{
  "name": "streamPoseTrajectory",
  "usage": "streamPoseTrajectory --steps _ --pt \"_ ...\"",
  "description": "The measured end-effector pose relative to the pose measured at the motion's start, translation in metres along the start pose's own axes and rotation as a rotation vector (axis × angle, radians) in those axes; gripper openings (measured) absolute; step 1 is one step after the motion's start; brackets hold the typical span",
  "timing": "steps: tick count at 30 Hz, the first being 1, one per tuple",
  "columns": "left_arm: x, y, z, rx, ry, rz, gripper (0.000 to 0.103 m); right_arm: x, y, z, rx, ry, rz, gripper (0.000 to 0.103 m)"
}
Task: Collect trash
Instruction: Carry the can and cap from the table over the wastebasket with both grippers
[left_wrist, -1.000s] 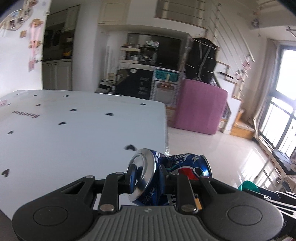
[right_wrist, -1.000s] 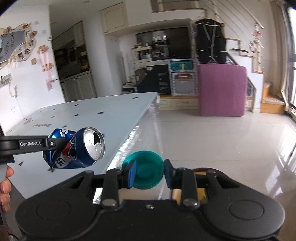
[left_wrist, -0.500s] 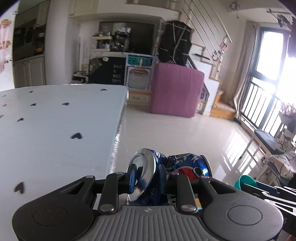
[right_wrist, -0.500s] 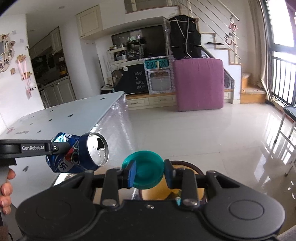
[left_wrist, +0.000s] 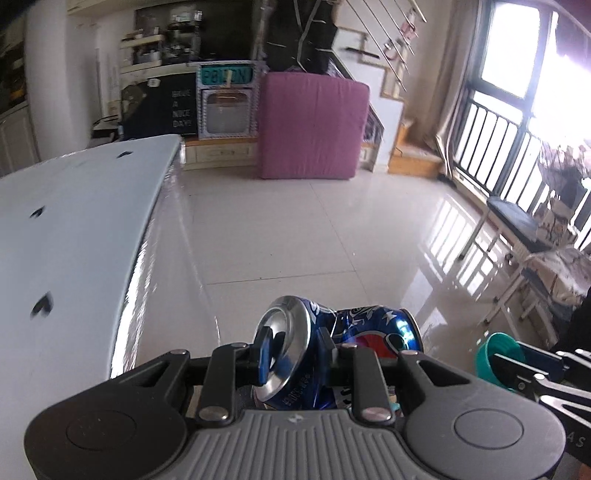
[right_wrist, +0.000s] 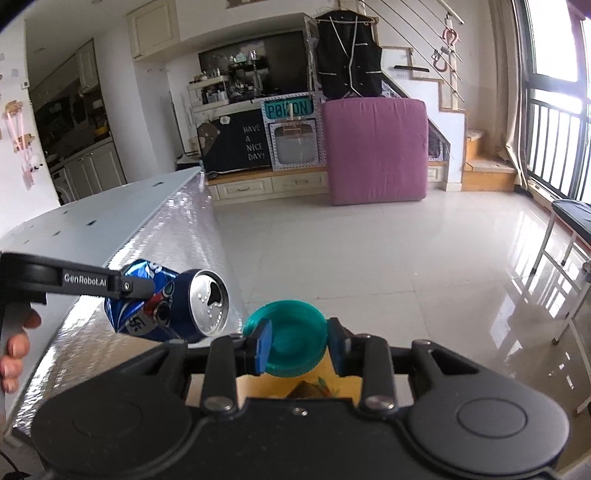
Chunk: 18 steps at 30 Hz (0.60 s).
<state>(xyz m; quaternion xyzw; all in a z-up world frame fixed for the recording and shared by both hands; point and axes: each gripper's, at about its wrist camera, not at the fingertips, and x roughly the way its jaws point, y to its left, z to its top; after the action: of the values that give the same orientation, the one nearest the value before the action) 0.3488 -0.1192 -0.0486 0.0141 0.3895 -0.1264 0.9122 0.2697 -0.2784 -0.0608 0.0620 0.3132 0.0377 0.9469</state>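
Note:
My left gripper (left_wrist: 295, 354) is shut on a crushed blue soda can (left_wrist: 369, 328), held in the air past the table's right edge. The can (right_wrist: 173, 306) and the left gripper's finger (right_wrist: 136, 286) also show in the right wrist view. My right gripper (right_wrist: 299, 345) is shut on a yellow bottle with a teal cap (right_wrist: 291, 336), held just right of the can. The cap (left_wrist: 491, 358) also shows at the right of the left wrist view.
The white table (left_wrist: 74, 229) lies to the left, its shiny edge (right_wrist: 147, 258) beside both grippers. Glossy tiled floor (right_wrist: 406, 258) spreads ahead. A purple mattress (right_wrist: 376, 147) leans by the stairs. A bench (right_wrist: 572, 221) and window railing stand on the right.
Both grippers have swung right, away from the table and out over the floor, still holding the can and the bottle.

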Motion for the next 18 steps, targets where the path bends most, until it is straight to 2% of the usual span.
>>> streamPoseTrajectory --steps 9,14,18 --pt "0.079 0.005 0.012 0.014 0.104 -0.013 0.026 0.054 -0.021 0.007 0.029 0.084 -0.002 0.033" --pt "0.124 0.012 0.001 0.004 0.181 -0.031 0.026 0.087 -0.027 0.008 0.021 0.149 -0.014 0.033" --pt "0.153 0.010 -0.009 0.055 0.233 -0.039 0.026 0.109 -0.030 0.003 0.011 0.196 -0.025 0.033"
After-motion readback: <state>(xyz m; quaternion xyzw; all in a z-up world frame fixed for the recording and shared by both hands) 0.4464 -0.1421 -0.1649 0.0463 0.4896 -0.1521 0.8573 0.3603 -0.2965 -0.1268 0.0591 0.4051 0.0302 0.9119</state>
